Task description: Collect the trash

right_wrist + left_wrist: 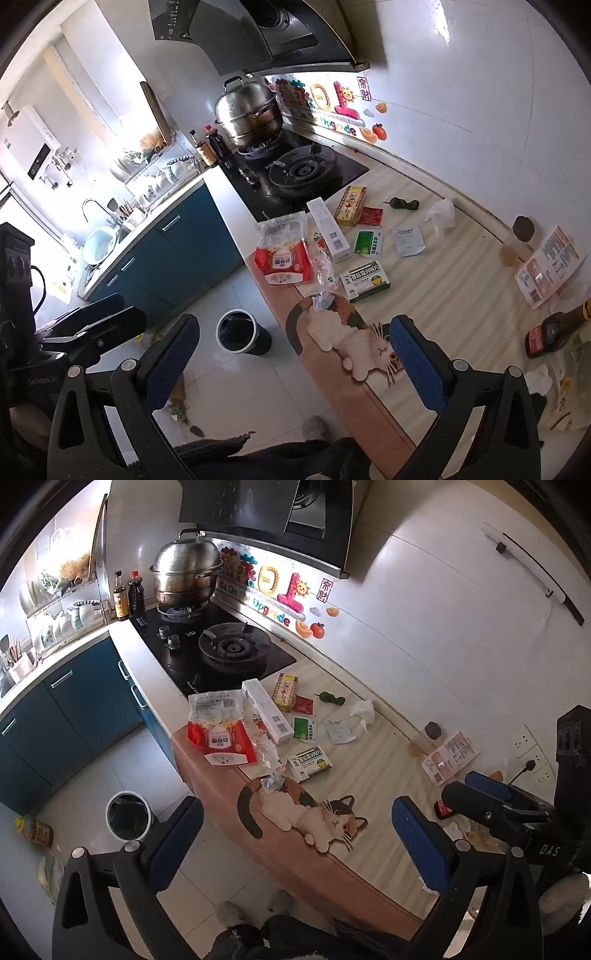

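While both jaws gape, red bag overhangs counter

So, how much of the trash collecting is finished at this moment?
Nothing looks done yet. The left gripper and right gripper are both open and empty, held above the counter edge. The red bag, long white box, crumpled tissue and other packets lie on the counter. The trash bin stands on the floor.

"Upgrade" on wall sticker
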The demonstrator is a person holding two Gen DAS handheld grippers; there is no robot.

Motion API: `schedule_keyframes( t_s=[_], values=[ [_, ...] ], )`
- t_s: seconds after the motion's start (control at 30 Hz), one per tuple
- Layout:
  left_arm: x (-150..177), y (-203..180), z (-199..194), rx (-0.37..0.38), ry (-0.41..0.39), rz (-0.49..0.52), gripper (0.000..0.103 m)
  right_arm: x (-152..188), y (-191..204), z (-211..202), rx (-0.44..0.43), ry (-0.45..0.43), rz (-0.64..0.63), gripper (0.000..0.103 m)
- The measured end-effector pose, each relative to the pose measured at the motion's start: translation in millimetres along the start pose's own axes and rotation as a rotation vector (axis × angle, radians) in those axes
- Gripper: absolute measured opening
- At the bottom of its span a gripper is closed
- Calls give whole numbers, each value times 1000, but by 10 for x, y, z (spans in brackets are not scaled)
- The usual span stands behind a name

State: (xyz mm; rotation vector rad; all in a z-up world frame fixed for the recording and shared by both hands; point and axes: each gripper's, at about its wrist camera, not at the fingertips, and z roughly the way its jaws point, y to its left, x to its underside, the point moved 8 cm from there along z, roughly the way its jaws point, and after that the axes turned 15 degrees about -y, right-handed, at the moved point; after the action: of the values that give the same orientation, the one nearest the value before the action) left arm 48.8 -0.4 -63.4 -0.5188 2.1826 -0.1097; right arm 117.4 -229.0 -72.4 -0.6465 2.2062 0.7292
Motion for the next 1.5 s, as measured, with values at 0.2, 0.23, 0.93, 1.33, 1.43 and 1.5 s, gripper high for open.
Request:
schedule_keyframes(
  t_s=[0.2, 0.23, 0.93, 1.33, 1.43, 1.5],
  values=[
    [4, 4, 7, 2, 4, -2, 103, -5, -20, -8, -7, 1, 7, 103],
    [4, 6, 9, 3, 5, -3, 103, -6, -24, -10, -7, 1, 8, 103],
    [-18, -70, 6, 7, 0, -1, 103, -22, -99, -37, -11, 2, 6, 103],
    [8, -60, -19, 2, 1, -2, 103, 6, -96, -34, -19, 11, 9, 103],
    [11, -78, -23, 2, 2, -2, 103, 1, -99, -19, -22, 15, 8, 103],
    [14, -95, -29, 1, 3, -2, 103, -5, -97, -7, -23, 14, 10, 103]
  ],
)
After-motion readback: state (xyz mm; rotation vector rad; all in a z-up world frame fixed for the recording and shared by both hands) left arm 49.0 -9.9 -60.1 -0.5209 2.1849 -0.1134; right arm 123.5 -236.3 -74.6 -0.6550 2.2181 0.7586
